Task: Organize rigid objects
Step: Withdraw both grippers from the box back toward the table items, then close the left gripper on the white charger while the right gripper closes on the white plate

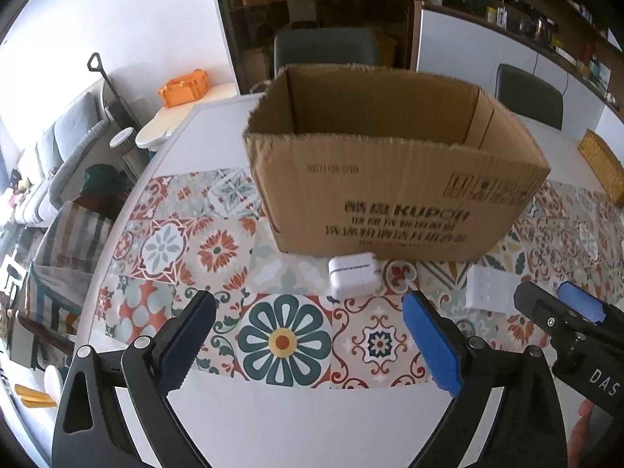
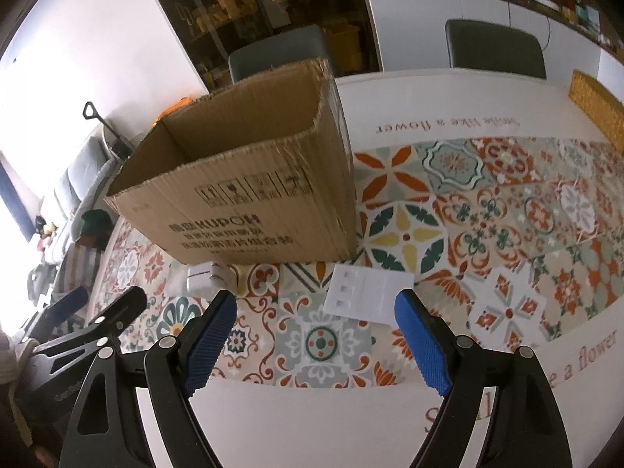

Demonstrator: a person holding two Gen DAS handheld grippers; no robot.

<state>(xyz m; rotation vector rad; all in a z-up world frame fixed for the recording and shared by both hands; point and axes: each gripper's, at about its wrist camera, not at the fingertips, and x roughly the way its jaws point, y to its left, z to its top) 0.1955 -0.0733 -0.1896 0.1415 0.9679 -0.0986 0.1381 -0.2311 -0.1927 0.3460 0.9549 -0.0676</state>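
An open cardboard box (image 1: 390, 179) stands on the patterned tablecloth; it also shows in the right wrist view (image 2: 249, 195). A white charger block (image 1: 353, 275) lies just in front of the box, also seen in the right wrist view (image 2: 210, 275). A flat white box (image 1: 489, 286) lies to its right, and in the right wrist view (image 2: 366, 296) it sits just beyond my fingers. My left gripper (image 1: 308, 331) is open and empty, short of the charger. My right gripper (image 2: 316, 331) is open and empty; it shows in the left view (image 1: 561, 304).
A woven yellow basket (image 1: 602, 165) sits at the table's right edge, also in the right wrist view (image 2: 596, 109). Two grey chairs (image 1: 325, 48) stand behind the table. The table's left edge (image 1: 128, 210) drops to a sofa area.
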